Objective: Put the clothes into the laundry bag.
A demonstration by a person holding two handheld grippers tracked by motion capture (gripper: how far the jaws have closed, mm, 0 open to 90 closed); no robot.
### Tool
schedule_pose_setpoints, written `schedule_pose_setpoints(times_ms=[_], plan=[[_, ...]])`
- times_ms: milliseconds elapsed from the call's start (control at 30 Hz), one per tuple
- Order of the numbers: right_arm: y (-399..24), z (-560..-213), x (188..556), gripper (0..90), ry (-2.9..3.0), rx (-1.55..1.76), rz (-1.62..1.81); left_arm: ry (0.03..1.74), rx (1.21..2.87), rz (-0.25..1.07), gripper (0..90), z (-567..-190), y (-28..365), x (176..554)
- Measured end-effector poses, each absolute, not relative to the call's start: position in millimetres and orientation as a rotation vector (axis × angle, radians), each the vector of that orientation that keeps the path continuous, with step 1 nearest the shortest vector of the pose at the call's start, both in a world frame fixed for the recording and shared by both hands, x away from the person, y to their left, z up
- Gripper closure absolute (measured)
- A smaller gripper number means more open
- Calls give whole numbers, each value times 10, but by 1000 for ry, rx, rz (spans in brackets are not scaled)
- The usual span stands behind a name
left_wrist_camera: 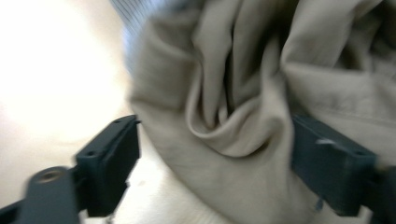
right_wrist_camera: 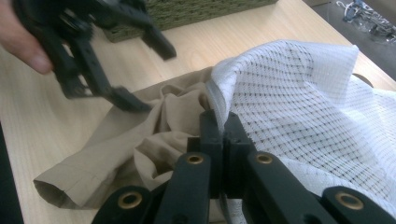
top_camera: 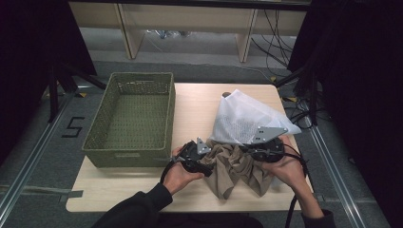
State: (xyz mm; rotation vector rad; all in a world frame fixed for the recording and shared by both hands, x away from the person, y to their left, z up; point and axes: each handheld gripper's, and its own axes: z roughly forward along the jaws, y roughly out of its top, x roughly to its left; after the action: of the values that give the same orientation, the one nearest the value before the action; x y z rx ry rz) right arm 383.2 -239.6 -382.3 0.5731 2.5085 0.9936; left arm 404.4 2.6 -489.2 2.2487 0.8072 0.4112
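Beige cloth [top_camera: 236,168], all crumpled, sits in the lower middle of the high view on my light wooden table [top_camera: 119,190], partly tucked under the white mesh bag [top_camera: 242,118] that spreads toward the upper right. My left gripper [top_camera: 209,164] is at the cloth's left edge with its jaws spread wide; in the left gripper view they stand either side of a bunched fold of the cloth [left_wrist_camera: 243,107] and aren't pinching it. My right gripper [top_camera: 247,148] is on the right side of the pile, jaws squeezed together on the edge of the mesh bag [right_wrist_camera: 317,112], right where the white netting meets the cloth [right_wrist_camera: 140,140]. From the right gripper view you can also see my left gripper [right_wrist_camera: 135,74] in the upper left of the frame, one jaw tip touching the fabric. Green woven basket [top_camera: 130,118] takes up the left half of the table, just beside my left hand [top_camera: 178,175]
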Motion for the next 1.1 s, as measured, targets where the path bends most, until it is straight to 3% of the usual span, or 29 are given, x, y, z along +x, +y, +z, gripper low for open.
schedule_pose_setpoints(times_ms=[100,133,200,233,267,300,367,600,767,867,967,1100], plan=[[-2371,-3817,3818,900,2511,582,993,782,2261,416,162,-5028,-51,4143],[-2364,-3821,3819,900,2515,570,991,792,2251,357,181,-5074,-93,4174],[-2365,-3828,3828,900,2520,567,995,728,2248,374,411,-5082,-132,4198],[-2368,-3832,3829,900,2520,575,996,702,2244,391,578,-5060,-149,4189],[-2369,-3839,3832,900,2521,566,996,697,2235,393,672,-5029,-171,4170],[-2373,-3844,3829,900,2524,572,996,679,2224,391,747,-4999,-187,4151],[-2389,-3850,3839,900,2523,557,1001,640,2187,380,814,-4909,-230,4084],[-2407,-3834,3826,900,2518,572,996,607,1996,353,824,-4592,-466,3993],[-2408,-3856,3800,900,2536,567,983,666,2044,352,806,-4805,-532,4237],[-2411,-3935,3798,900,2551,572,965,733,1976,286,782,-4996,-583,4330],[-2413,-4025,3802,900,2571,604,949,720,2011,280,696,-5011,-543,4307],[-2426,-4044,3800,900,2573,610,944,743,2004,263,486,-4905,-328,4233]])
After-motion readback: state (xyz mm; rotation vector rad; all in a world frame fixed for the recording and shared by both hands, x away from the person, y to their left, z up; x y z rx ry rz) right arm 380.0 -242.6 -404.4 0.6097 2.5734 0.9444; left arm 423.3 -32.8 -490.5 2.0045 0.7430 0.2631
